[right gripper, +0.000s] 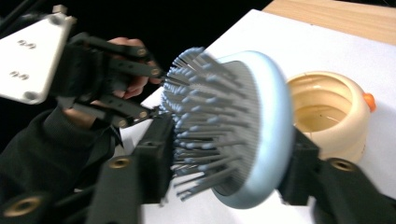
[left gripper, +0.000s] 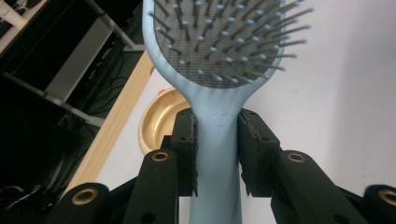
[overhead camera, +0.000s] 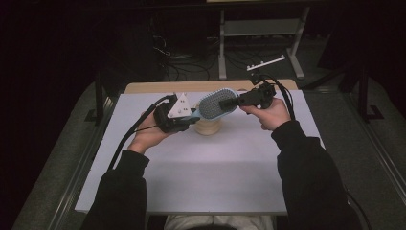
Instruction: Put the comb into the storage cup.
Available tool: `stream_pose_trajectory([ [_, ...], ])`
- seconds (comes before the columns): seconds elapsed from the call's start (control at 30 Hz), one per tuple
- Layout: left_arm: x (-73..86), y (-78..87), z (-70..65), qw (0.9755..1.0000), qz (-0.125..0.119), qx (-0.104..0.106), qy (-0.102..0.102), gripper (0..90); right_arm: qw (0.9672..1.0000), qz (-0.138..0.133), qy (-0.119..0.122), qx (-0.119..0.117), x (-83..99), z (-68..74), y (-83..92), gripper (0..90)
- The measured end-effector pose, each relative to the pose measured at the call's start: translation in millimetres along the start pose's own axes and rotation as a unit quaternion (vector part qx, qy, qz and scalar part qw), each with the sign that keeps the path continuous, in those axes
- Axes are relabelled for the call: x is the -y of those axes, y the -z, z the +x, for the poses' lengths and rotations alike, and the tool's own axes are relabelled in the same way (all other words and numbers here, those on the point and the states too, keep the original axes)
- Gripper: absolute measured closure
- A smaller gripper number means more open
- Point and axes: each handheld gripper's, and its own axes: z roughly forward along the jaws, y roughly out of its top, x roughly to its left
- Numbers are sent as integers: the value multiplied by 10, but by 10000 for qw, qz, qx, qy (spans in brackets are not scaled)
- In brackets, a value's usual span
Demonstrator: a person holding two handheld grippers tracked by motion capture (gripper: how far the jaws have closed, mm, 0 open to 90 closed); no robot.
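The light-blue hairbrush [overhead camera: 218, 104] hangs above the counter [overhead camera: 201, 167], just over a cream pot [overhead camera: 207, 127]. The left tongs [left gripper: 217, 140] clamp its handle; the right tongs [right gripper: 224, 158] pinch its head from the far right, one jaw on the bristles. That hold could slip on the springy bristles, twisting the brush. Both hands reach inward, level.

The hairbrush [overhead camera: 216, 104] hangs above the far middle of the table [overhead camera: 201, 182], level between the left gripper [overhead camera: 178, 114] on its handle and the right gripper [overhead camera: 245, 99] at its head. The bowl [overhead camera: 207, 127] stands on the table directly beneath the brush, nearer the far edge
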Motion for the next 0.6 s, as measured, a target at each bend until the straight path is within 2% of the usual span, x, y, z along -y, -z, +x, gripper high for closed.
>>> stream_pose_trajectory([
  [0.03, 9, 2, -2, 9999, -77, 34, 80, 698, 9998, 104, 166, 49, -46, 65, 19, 531],
  [0.1, 8, 5, -1, 9999, -121, 27, 88, 699, 9997, 116, 218, 70, -62, 90, 28, 539],
  [0.13, 5, 23, 9, 9996, -232, 6, 130, 700, 9993, 53, 358, 92, -105, 142, 48, 550],
  [0.2, 3, 40, 22, 9995, -281, 13, 161, 695, 9992, 29, 394, 91, -117, 155, 56, 553],
  [0.23, 4, 67, 39, 9992, -345, 28, 198, 676, 9985, -17, 532, 89, -149, 199, 77, 556],
  [0.27, 5, 82, 50, 9989, -407, 52, 237, 676, 9985, -17, 532, 89, -149, 199, 77, 556],
  [0.3, 8, 101, 70, 9981, -510, 76, 343, 557, 9979, -53, 645, 42, -176, 235, 89, 557],
  [0.33, 12, 123, 100, 9968, -584, 173, 515, 513, 9976, -51, 694, 22, -187, 246, 91, 557],
  [0.37, 12, 123, 100, 9968, -584, 173, 515, 491, 9972, -64, 744, 6, -200, 263, 95, 558],
  [0.4, 22, 134, 123, 9962, -576, 270, 603, 453, 9970, -96, 768, 0, -216, 278, 100, 558],
  [0.53, 42, 142, 141, 9953, -577, 354, 696, 342, 9956, -86, 916, 169, -293, 371, 92, 558],
  [0.6, 59, 158, 161, 9937, -636, 378, 847, 274, 9949, -98, 982, 181, -344, 409, 81, 558],
])
